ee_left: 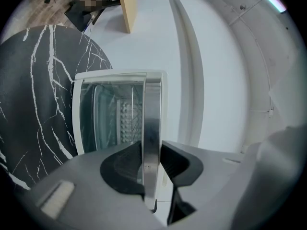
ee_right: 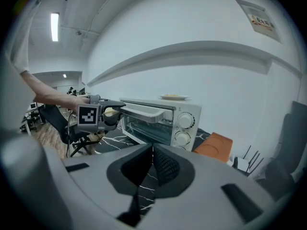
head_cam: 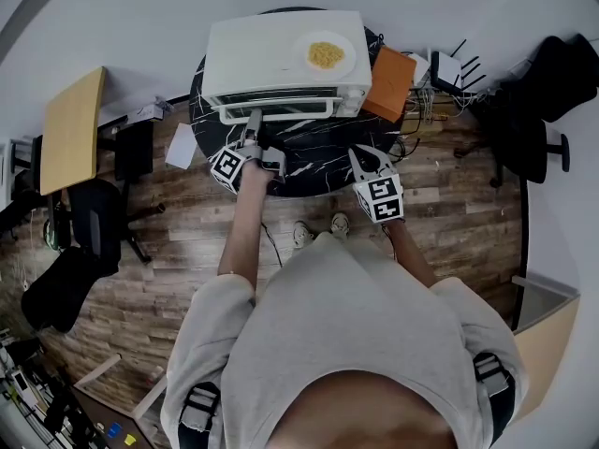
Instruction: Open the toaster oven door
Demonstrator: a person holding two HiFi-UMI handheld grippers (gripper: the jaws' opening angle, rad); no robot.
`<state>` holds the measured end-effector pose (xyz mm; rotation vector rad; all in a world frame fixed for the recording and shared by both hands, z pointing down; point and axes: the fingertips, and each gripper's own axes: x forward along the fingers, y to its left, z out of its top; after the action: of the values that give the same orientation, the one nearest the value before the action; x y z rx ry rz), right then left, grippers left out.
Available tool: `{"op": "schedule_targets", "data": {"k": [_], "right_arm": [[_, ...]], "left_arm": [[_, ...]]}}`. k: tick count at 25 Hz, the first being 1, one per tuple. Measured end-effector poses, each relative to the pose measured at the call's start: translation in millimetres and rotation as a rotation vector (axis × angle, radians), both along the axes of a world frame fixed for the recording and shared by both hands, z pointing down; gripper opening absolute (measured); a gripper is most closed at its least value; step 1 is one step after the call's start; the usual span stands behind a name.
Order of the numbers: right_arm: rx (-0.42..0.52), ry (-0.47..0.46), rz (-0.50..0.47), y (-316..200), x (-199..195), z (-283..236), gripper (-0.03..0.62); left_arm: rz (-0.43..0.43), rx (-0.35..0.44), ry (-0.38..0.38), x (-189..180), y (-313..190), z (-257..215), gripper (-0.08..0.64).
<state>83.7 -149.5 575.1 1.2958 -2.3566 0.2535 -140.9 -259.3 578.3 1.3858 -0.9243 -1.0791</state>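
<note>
**A:** In the head view, where is the toaster oven [head_cam: 271,54] found?

**B:** It is set at the far side of a round black marble table [head_cam: 318,162]. Its handle [head_cam: 290,112] is met near the left end by the left gripper [head_cam: 253,120]. The right gripper [head_cam: 363,157] is held apart from the oven, over the table's near edge.

**A:** Is anything carried on top?

**B:** A white plate [head_cam: 305,45] is seen on the roof, with a small heap of yellow food [head_cam: 326,55] in it. An orange box [head_cam: 390,82] is seen just beside the oven's right wall.

**A:** What is shown in the left gripper view?

**B:** The metal handle is clamped between the two jaws, with a pad pressed on either side. Behind it the glass of the door [ee_left: 108,123] is seen, and through the glass a wire rack [ee_left: 125,121]. Nothing can be made out on that rack.

**A:** And in the right gripper view?

**B:** The jaws are brought together with nothing between them. The oven is seen beyond them, its door upright or tipped out only slightly; which of the two cannot be told.

**A:** How far along is the task judged to be?

**B:** The grasp is made, but the door is not yet swung down. The outward and downward pull is judged to be what is left. The plate could be shaken if the whole oven is dragged along with the handle.
</note>
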Motion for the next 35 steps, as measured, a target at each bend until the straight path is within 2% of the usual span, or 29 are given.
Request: {"op": "schedule_targets", "data": {"k": [4, 9, 12, 18, 28, 35], "right_arm": [[0.002, -0.002, -0.009, 4.2, -2.2, 0.3, 0.014], [-0.004, -0.001, -0.019, 8.6, -5.7, 1.9, 0.014], [-0.002, -0.003, -0.026, 11.7, -7.8, 2.0, 0.014], [-0.007, -0.004, -0.037, 16.3, -12.4, 4.2, 0.014], [-0.025, -0.003, -0.061, 23.0, -20.1, 10.2, 0.014], [-0.038, -0.001, -0.082, 28.4, -25.9, 15.3, 0.014]], "left_arm": [[-0.003, -0.021, 0.008, -0.4, 9.2, 6.8, 0.109], [-0.007, -0.003, 0.002, -1.1, 16.3, 6.6, 0.109], [-0.006, -0.034, 0.021, -0.2, 24.5, 10.9, 0.109], [-0.003, -0.037, 0.0, -2.6, 34.4, 21.9, 0.109], [-0.006, -0.06, 0.017, -2.6, 51.6, 30.5, 0.109], [-0.002, -0.051, 0.0, -3.6, 63.1, 34.8, 0.109]]}}
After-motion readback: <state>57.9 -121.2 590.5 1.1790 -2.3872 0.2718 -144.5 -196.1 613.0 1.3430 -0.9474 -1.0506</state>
